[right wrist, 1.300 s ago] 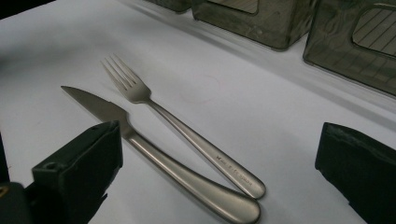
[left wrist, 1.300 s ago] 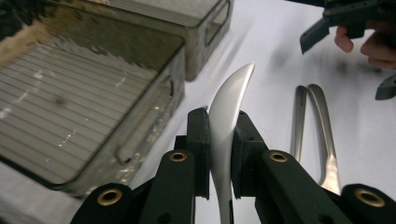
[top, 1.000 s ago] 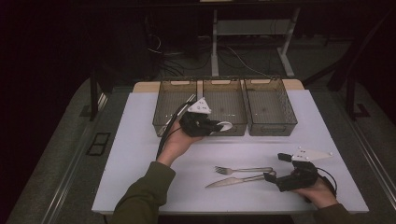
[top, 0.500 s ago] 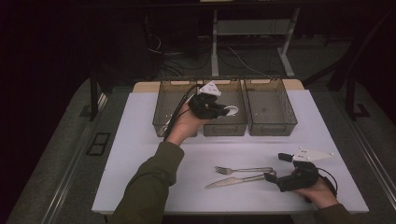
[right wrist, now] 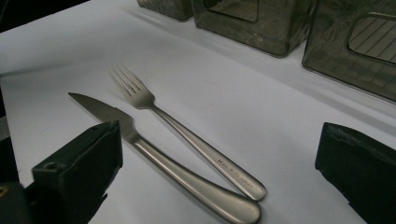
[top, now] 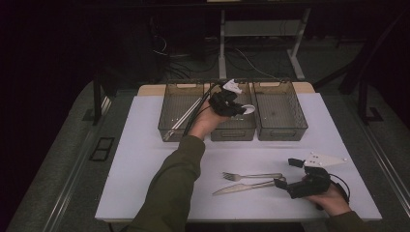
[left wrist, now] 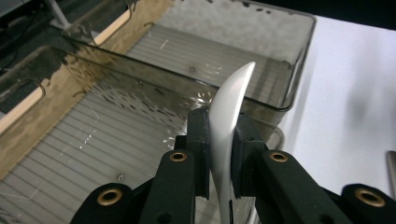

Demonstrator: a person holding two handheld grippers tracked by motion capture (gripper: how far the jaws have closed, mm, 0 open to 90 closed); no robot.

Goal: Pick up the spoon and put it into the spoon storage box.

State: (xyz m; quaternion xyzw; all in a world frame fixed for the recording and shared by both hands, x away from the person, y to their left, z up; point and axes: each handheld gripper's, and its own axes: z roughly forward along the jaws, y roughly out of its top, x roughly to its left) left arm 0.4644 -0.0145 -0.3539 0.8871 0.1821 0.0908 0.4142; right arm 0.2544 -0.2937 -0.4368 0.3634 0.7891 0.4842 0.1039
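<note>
My left gripper (top: 238, 109) hangs over the middle mesh bin (top: 232, 133), shut on a silver spoon (top: 248, 109) whose bowl points right. In the left gripper view the spoon (left wrist: 229, 102) stands on edge, pinched between the two black pads (left wrist: 198, 140), above the bin floor (left wrist: 93, 154). A fork (top: 251, 176) and a knife (top: 241, 187) lie side by side on the white table near the front. My right gripper (top: 287, 172) rests at their handle ends, open. In the right gripper view the fork (right wrist: 187, 135) and knife (right wrist: 154, 154) lie between the spread jaws, untouched.
Three dark mesh bins stand in a row at the back: left bin (top: 179, 104), middle one, right bin (top: 280, 111). The left gripper's cable (top: 191, 116) trails across the left bin. The white tabletop (top: 145, 159) ends in a wooden strip (top: 150, 90) behind the bins.
My left hand has carried the spoon away from me and to the right, from in front of the bins to above the middle bin. The right hand has stayed put.
</note>
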